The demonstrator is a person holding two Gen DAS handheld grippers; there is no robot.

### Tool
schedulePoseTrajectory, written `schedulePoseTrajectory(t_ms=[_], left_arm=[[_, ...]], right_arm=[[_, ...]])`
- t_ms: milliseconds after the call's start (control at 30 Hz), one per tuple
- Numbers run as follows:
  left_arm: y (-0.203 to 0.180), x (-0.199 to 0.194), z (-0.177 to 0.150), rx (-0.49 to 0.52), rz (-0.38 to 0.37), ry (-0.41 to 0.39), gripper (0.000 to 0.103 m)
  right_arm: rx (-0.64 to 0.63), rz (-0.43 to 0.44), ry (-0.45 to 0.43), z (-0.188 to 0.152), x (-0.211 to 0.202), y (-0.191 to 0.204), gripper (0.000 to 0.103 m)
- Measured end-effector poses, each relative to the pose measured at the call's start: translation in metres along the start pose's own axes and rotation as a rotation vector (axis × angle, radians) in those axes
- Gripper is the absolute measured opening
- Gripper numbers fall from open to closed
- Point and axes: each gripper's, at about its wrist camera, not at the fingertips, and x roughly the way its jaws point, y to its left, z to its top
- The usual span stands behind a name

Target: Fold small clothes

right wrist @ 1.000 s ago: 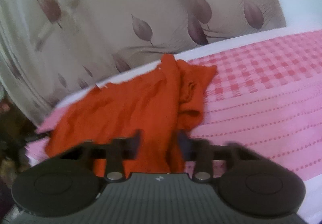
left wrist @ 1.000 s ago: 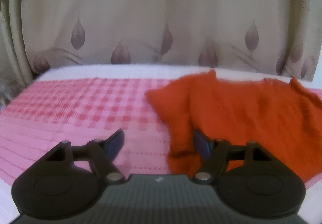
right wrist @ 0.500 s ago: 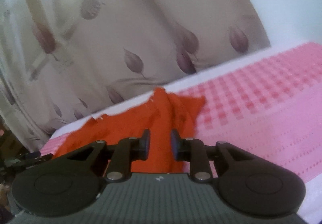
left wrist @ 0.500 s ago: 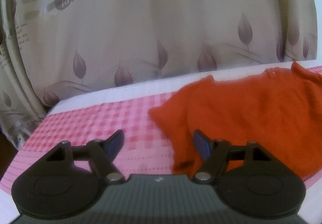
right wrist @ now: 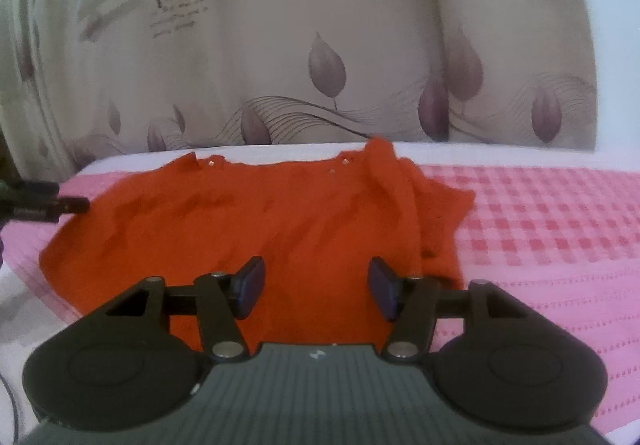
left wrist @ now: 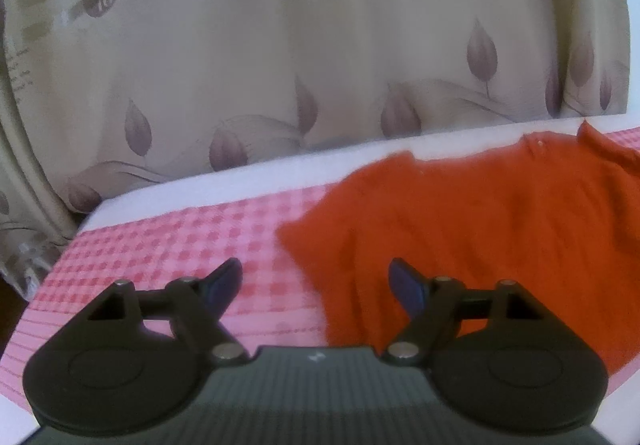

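Behind both tools hangs a big beige curtain (right wrist: 280, 45) with purple-ish leaf prints and some printed lettering, filling the whole top half of each wrist view. Below it is the surface everything sits on, covered by a pink cloth (right wrist: 540, 245) that's checked further from the tools and striped with dotted lines closer in. Can't tell if it's a bed or a counter underneath, just a white edge showing at the back.

The orange garment (right wrist: 280, 229) is spread out pretty flat on that pink cloth, straight ahead of the right tool (right wrist: 316, 287) and running right up under its fingers. A couple of small snaps show near the far edge, and the right side of it is bunched into a fold. From the left tool (left wrist: 316, 287) the same orange garment (left wrist: 480, 225) sits ahead and off to the right, with its near-left corner reaching in by the right finger.

Right tool has just been opening up, jaws now apart with nothing pinched, only the fabric lying below the gap. Left tool has also just been spreading a bit more and is released, nothing gripped.

Smallest bit: a dark tool tip (right wrist: 68, 205) pokes in at the far left of the right wrist view, by the garment's left edge.
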Motion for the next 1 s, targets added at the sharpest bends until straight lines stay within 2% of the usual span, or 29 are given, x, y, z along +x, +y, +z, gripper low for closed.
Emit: schedulePoseTrajectory(t_ms=[33,200,333,433,500,667,767,867,1000], left_arm=[[0.001,0.003,0.001,-0.003,-0.006,0.003,0.081],[0.012,0.021,0.006,-0.043,-0.085,0.059,0.081],[0.038,0.042,0.010,-0.198,-0.222,0.139,0.081],[0.054,0.056,0.010,-0.299,-0.259,0.170,0.081],[0.059,0.064,0.010,-0.330,-0.292,0.181,0.081],[0.054,0.081,0.012,-0.301,-0.302,0.212,0.082],[0.052,0.084,0.014,-0.284,-0.302,0.200,0.083],[0.052,0.088,0.014,-0.291,-0.314,0.202,0.090],[0.046,0.091,0.016,-0.265,-0.318,0.186,0.090]], right_arm=[[-0.004,0.001,0.002,-0.001,0.001,0.001,0.073],[-0.001,0.028,-0.008,-0.004,-0.002,-0.002,0.074],[0.027,0.040,-0.013,-0.003,-0.002,-0.007,0.076],[0.029,0.050,-0.016,-0.004,-0.003,-0.007,0.079],[0.026,0.051,-0.012,-0.004,-0.002,-0.006,0.080],[0.020,0.055,-0.016,-0.005,-0.004,-0.004,0.081],[0.027,0.065,-0.020,-0.005,-0.004,-0.006,0.082],[0.029,0.065,-0.020,-0.005,-0.004,-0.005,0.083],[0.022,0.067,-0.021,-0.005,-0.005,-0.003,0.087]])
